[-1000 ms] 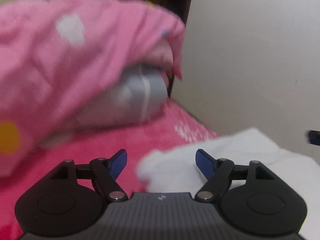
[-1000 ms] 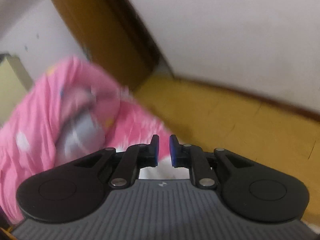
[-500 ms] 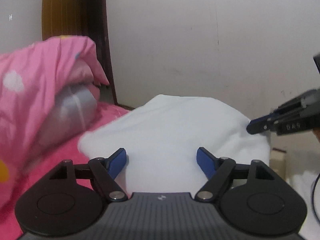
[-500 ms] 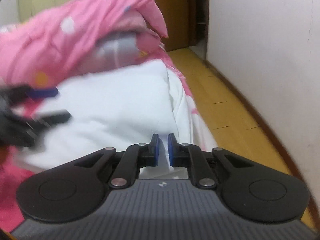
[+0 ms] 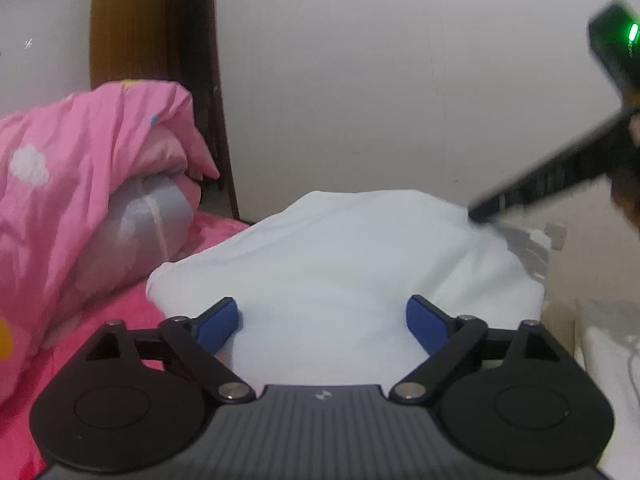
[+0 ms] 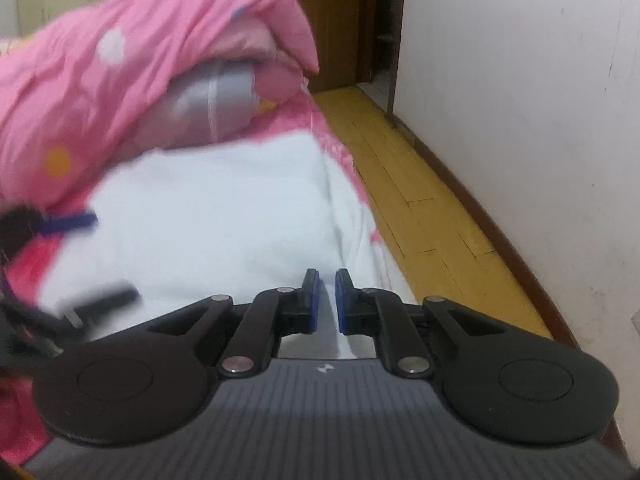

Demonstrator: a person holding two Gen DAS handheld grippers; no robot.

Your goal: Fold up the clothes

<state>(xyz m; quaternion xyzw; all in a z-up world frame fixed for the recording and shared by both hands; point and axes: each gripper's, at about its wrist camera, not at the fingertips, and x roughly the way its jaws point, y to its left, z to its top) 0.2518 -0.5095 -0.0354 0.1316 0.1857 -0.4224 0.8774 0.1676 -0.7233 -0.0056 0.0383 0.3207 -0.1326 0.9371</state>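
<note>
A white garment (image 5: 340,256) lies spread over the pink bed sheet (image 5: 120,308). My left gripper (image 5: 322,312) hovers over its near edge. Its jaws are opening wide, the cloth lies below and between the blue pads, and neither pad presses on it. In the left wrist view, my right gripper (image 5: 476,214) reaches in from the upper right to the garment's far right corner. In the right wrist view, that gripper (image 6: 324,292) is shut, with a crease of the white garment (image 6: 208,208) running into its pads. The left gripper (image 6: 88,260) shows there as a blur at the left.
A pink quilt (image 5: 60,200) with cloud and dot prints is heaped over a grey bundle (image 5: 148,220) at the back left of the bed. A white wall (image 6: 520,120) and a strip of yellow wooden floor (image 6: 420,184) run along the bed's right side. A brown door (image 5: 128,40) stands behind.
The white garment has come over from the lower right and now covers the middle of the bed. The left jaws have spread wider. The right gripper rolled upright, staying shut.
</note>
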